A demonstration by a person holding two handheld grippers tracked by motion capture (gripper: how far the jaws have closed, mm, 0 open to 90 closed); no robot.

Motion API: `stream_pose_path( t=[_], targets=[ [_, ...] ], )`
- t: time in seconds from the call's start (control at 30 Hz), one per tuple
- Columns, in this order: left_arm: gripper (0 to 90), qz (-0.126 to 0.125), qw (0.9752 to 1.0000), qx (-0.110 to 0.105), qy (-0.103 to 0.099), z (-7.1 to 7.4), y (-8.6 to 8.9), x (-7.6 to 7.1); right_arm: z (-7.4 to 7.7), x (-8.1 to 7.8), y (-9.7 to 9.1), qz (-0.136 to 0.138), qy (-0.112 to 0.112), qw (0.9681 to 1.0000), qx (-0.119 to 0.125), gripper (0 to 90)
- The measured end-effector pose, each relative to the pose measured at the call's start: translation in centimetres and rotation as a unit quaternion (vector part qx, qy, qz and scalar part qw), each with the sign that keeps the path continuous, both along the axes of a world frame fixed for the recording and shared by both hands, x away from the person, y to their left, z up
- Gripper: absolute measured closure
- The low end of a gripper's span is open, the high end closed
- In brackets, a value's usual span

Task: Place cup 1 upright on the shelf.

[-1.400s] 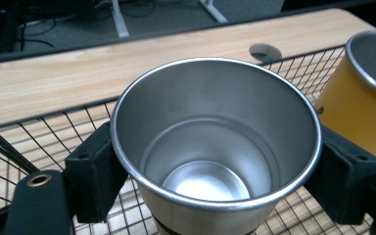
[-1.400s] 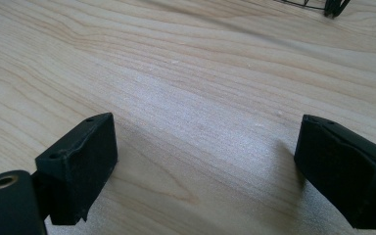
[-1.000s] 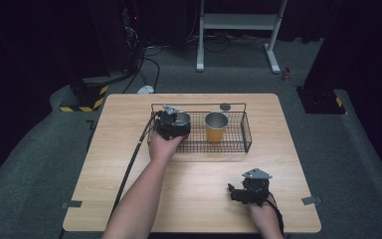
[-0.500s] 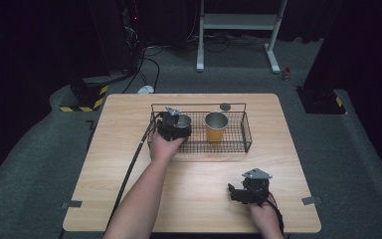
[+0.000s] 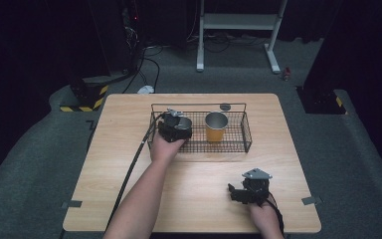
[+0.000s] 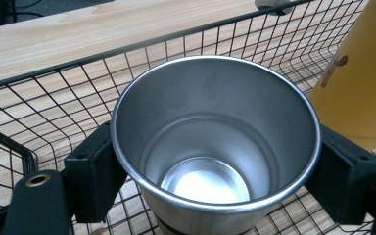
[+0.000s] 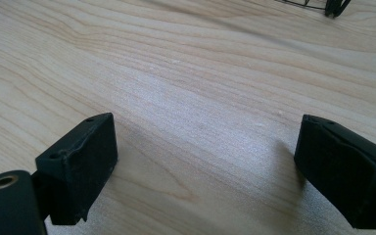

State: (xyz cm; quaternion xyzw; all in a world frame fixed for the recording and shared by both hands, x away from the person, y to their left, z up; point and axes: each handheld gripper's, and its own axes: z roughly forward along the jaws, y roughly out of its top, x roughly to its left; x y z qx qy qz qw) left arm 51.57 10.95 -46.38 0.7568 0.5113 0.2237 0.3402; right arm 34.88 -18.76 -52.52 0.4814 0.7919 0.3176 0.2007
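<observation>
A bare steel cup [image 5: 184, 122] stands upright at the left end of a black wire basket [image 5: 246, 134]. My left gripper [image 5: 179, 128] is shut on the steel cup [image 6: 215, 147], one black jaw against each side of its wall. In the left gripper view the cup's inside is empty and the basket [image 6: 54, 93] mesh lies under it. An orange cup [image 5: 215, 128] with a steel rim stands upright to its right in the same basket, close by the steel cup as the orange cup [image 6: 357, 83]. My right gripper [image 5: 234, 192] rests open near the table's front right, with bare wood between its jaws [image 7: 205, 166].
A small dark round piece [image 5: 225, 106] lies on the wooden table [image 5: 129, 114] just behind the basket. The left gripper's black cable [image 5: 129, 169] trails along the forearm to the front edge. Beyond the table a white metal frame [image 5: 238, 22] stands on the grey floor.
</observation>
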Motion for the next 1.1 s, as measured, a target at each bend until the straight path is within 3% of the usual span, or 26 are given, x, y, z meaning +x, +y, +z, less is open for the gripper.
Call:
stream_pose_path(
  t=[0.4,0.47,0.7,0.9,1.1],
  targets=[
    [18.4,0.012,0.9999,0.003,0.002,-0.19,0.01,0.2,0.0,-0.06,0.0,0.001,0.001,1.0,0.001,8.8],
    [18.4,0.01,0.9999,0.012,0.003,-0.18,-0.01,0.15,0.0,-0.07,-0.01,0.001,0.0,1.0,0.001,8.8],
    [18.0,0.006,0.9996,0.017,0.023,-0.19,0.38,0.02,0.0,-0.09,0.01,0.0,0.001,1.0,0.001,8.8],
    [17.2,0.002,0.9993,0.026,0.026,-0.21,0.57,-0.02,0.0,-0.1,0.02,0.0,0.001,1.0,0.001,8.8],
    [10.0,0.014,0.9989,0.034,0.031,-0.03,0.66,-0.01,0.0,-0.1,0.01,0.0,0.001,1.0,0.001,8.8]
  ],
)
